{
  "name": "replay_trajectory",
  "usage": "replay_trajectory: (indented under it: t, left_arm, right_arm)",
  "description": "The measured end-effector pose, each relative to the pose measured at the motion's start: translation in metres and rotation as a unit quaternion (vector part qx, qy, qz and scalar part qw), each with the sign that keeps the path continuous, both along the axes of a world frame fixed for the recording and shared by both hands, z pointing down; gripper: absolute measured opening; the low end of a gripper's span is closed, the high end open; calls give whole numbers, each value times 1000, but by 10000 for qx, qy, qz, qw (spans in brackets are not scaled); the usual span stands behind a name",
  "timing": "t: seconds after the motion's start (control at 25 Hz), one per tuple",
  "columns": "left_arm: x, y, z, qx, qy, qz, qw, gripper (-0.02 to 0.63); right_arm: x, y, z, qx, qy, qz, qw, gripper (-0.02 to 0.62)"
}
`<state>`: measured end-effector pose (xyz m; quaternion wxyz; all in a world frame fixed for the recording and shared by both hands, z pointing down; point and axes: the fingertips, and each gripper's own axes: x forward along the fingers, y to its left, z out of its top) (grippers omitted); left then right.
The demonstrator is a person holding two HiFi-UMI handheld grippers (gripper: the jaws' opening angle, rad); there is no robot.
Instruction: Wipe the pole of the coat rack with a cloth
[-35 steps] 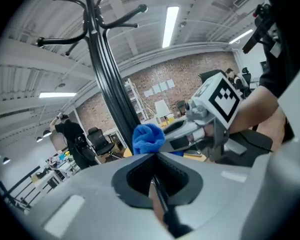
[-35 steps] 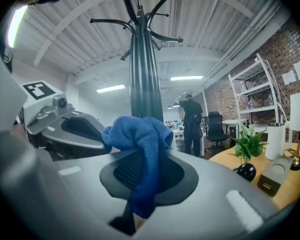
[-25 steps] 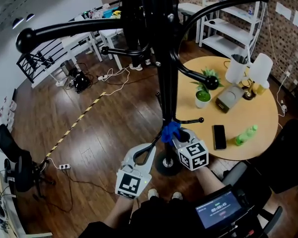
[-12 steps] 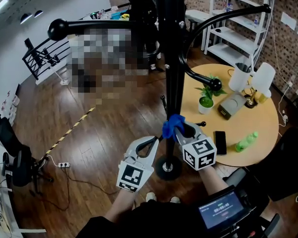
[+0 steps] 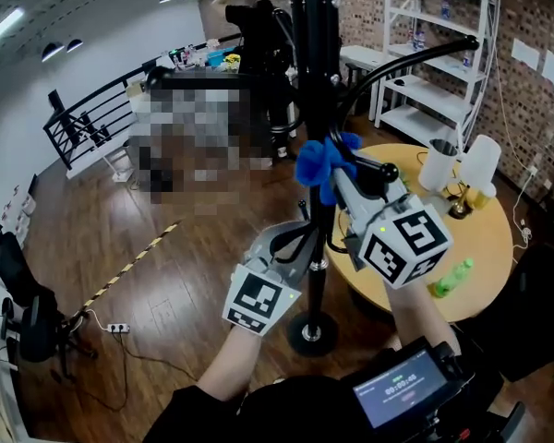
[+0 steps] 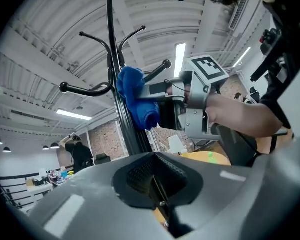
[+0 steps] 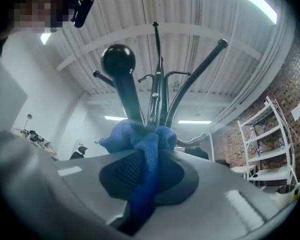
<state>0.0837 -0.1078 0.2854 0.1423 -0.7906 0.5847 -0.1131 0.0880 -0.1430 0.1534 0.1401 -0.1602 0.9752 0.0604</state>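
The black coat rack pole (image 5: 318,81) stands upright just ahead of me, with curved hook arms (image 5: 415,58) branching off it. My right gripper (image 5: 337,175) is shut on a blue cloth (image 5: 323,160), which is bunched against the pole beside a ball-tipped hook (image 5: 385,170). In the right gripper view the cloth (image 7: 140,136) hangs down between the jaws (image 7: 145,159) with the pole (image 7: 157,84) rising behind it. My left gripper (image 5: 305,238) sits lower, shut, with its tips at the pole. In the left gripper view, jaws (image 6: 152,176) meet, and the cloth (image 6: 135,99) shows above them.
The rack's round base (image 5: 312,332) rests on the wood floor. To the right is a round wooden table (image 5: 485,247) with a green bottle (image 5: 452,277), a white jug (image 5: 439,164) and a lamp (image 5: 480,160). White shelves (image 5: 434,53) stand behind; a person (image 5: 258,26) is at the back.
The right gripper has carried the blue cloth up the pole, from low near the base to the level of the hook arms. The left gripper has risen too.
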Motion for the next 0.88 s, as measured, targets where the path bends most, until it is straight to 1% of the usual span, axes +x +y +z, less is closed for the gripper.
replay_trajectory:
  t: [0.16,0.28,0.4,0.52,0.6,0.72,0.88]
  left_arm:
    - [0,-2,-4,-31,-46,60,10000,3]
    - [2,-1,6,-199,51,102,9997,3]
    - [4,1,25,-396,50,71,9992,3]
    - [2,0,45,-548,-43,6,9985,3]
    - [0,0,57,-674,-75,-27,9977,3]
    - [-2,2,82,-992,-174,-48,9949,3]
    - [-1,5,107,-1241,-269,-27,9919,3]
  right_arm:
    - [0,3,2,86,-67,56,9999,52]
    - [0,2,27,-65,70,102,9999,52]
    - [0,0,74,-376,311,84,9988,52]
    - [0,-4,134,-734,726,104,9946,52]
    - [1,-6,175,-958,1018,167,9900,52]
    - [2,-5,228,-1294,1369,250,9818,52]
    - [2,-5,276,-1674,1653,282,9715,52]
